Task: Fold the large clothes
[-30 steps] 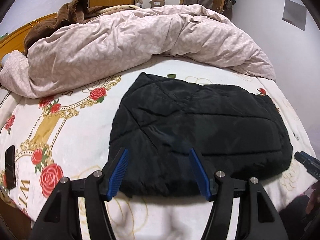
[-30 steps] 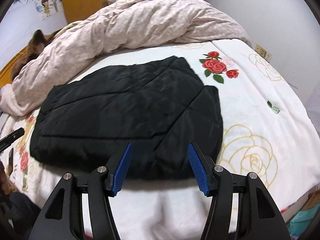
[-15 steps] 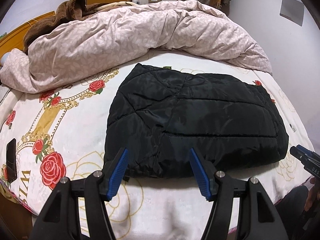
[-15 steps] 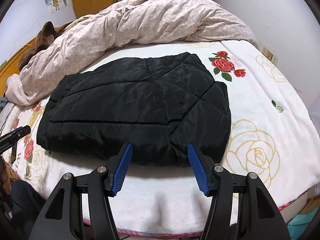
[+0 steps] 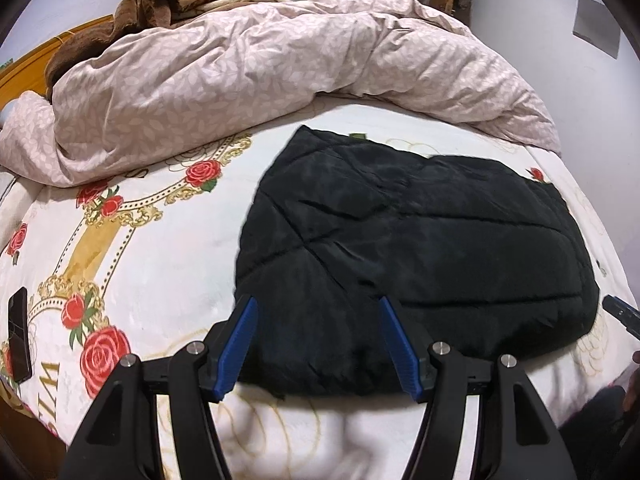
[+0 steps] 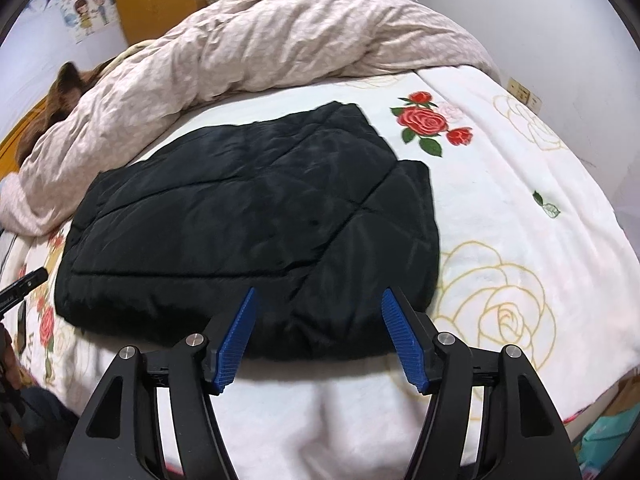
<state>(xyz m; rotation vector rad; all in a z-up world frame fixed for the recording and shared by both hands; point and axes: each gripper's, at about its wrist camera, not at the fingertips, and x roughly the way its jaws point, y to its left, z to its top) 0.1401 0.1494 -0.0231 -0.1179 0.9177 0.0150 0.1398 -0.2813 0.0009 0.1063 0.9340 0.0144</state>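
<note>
A black quilted jacket (image 5: 420,248) lies folded into a flat block on the white rose-print bed sheet (image 5: 152,272). It also shows in the right wrist view (image 6: 248,220). My left gripper (image 5: 318,304) is open and empty, its blue fingertips just above the jacket's near left edge. My right gripper (image 6: 318,296) is open and empty above the jacket's near right edge. The right gripper's tip (image 5: 620,312) shows at the right edge of the left wrist view. The left gripper's tip (image 6: 24,284) shows at the left edge of the right wrist view.
A bunched pink duvet (image 5: 260,64) lies along the far side of the bed, also in the right wrist view (image 6: 260,44). A brown blanket (image 5: 132,12) lies behind it. A black phone (image 5: 18,332) lies at the sheet's left edge. A wall socket (image 6: 524,94) sits at right.
Both grippers drew back from the jacket half a second ago, then moved in again over its near edge. The jacket has stayed in place. Both grippers stayed open.
</note>
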